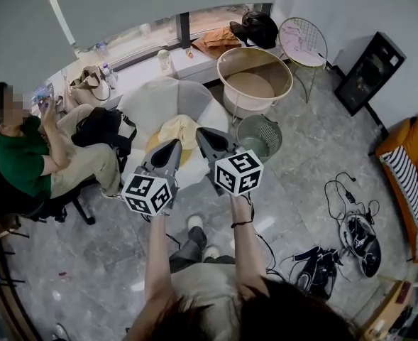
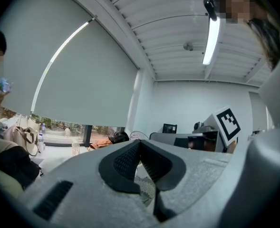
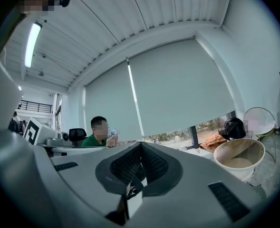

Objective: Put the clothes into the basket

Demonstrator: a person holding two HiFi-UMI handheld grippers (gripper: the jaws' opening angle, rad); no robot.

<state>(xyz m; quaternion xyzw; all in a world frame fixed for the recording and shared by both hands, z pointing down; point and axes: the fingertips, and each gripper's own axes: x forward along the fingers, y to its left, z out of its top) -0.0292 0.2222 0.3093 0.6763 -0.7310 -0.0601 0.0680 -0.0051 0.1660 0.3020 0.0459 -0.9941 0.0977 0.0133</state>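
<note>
At frame centre, my left gripper (image 1: 172,146) and right gripper (image 1: 203,133), jaws together and empty, sit near a yellow garment (image 1: 182,126).

Grey floor (image 1: 301,162): beige basket (image 1: 240,106), mesh bin (image 1: 260,137), cables (image 1: 340,190); white chair (image 1: 159,101): clothes (image 1: 180,130).

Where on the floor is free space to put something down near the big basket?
Bare floor lies between the mesh bin and the orange sofa. The big basket is empty inside. Crowded: the cables and shoes, and the white armchair with the yellow cloth.
</note>
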